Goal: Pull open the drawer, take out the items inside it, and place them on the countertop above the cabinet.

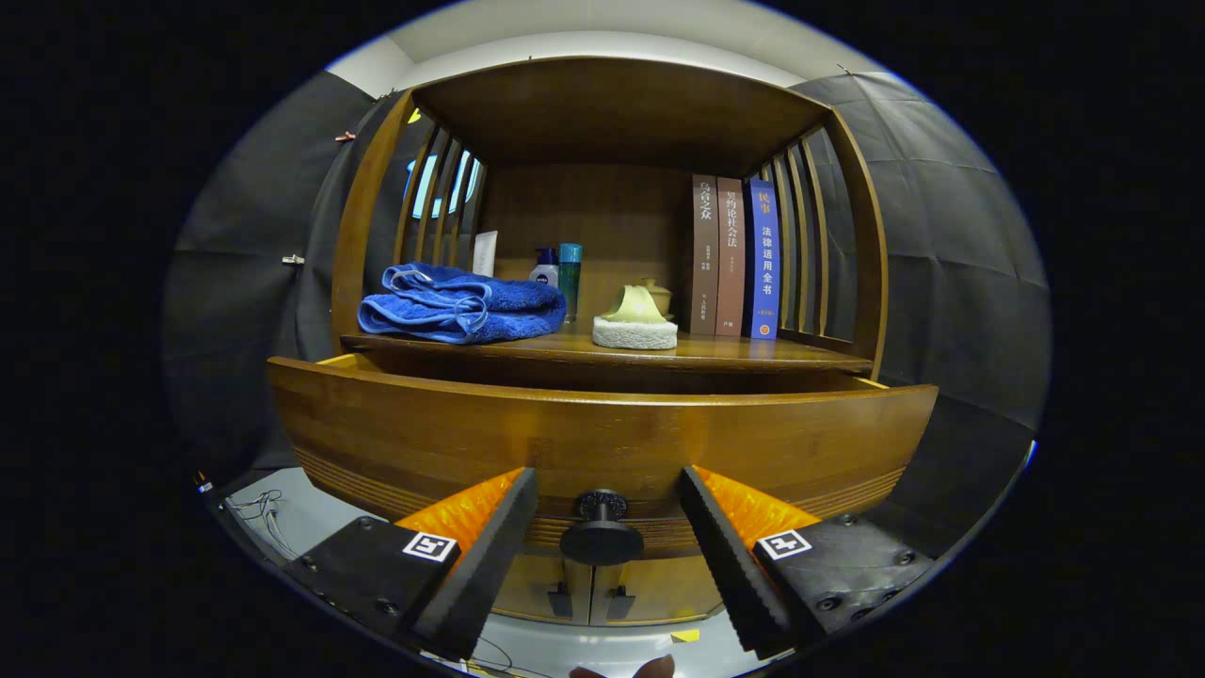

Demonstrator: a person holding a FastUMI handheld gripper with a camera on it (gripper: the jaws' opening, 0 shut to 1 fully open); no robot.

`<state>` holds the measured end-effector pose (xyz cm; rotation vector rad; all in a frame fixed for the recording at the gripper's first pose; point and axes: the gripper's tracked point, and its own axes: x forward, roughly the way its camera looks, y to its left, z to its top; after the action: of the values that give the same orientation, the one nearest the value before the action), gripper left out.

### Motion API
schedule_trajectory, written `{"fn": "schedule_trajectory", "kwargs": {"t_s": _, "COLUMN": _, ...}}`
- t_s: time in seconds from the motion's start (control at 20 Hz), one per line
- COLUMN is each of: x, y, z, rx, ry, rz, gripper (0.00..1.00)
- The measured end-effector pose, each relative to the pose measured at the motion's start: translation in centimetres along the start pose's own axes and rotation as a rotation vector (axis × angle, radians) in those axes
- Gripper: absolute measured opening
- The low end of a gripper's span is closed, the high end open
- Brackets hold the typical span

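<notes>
We saw the fingers (602,551) spread, apart from the round black knob (602,529) between them on the brown wooden drawer (602,438).

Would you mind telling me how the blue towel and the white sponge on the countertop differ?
The blue towel is folded, wide and rumpled; the white sponge is a small, flat block. The towel lies bare at the left, while the sponge carries a pale green item. Both rest on the countertop above the pulled-out drawer. The gripper stands open around the drawer knob.
</notes>
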<state>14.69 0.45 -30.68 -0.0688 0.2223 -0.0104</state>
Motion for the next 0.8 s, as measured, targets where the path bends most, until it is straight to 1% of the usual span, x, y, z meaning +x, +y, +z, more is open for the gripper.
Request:
{"fn": "schedule_trajectory", "kwargs": {"t_s": 0.4, "x": 5.5, "y": 0.2, "z": 0.7, "rx": -0.015, "ry": 0.029, "rz": -0.009, "gripper": 1.00}}
{"fn": "schedule_trajectory", "kwargs": {"t_s": 0.5, "x": 6.9, "y": 0.2, "z": 1.6, "rx": -0.015, "ry": 0.040, "rz": -0.011, "gripper": 1.00}}
{"fn": "schedule_trajectory", "kwargs": {"t_s": 0.6, "x": 6.6, "y": 0.4, "z": 1.6, "rx": -0.014, "ry": 0.033, "rz": -0.022, "gripper": 1.00}}
{"fn": "schedule_trajectory", "kwargs": {"t_s": 0.7, "x": 6.9, "y": 0.5, "z": 1.5, "rx": -0.048, "ry": 0.021, "rz": -0.022, "gripper": 1.00}}
{"fn": "schedule_trajectory", "kwargs": {"t_s": 0.8, "x": 7.0, "y": 0.7, "z": 1.4, "rx": -0.053, "ry": 0.022, "rz": -0.022, "gripper": 1.00}}
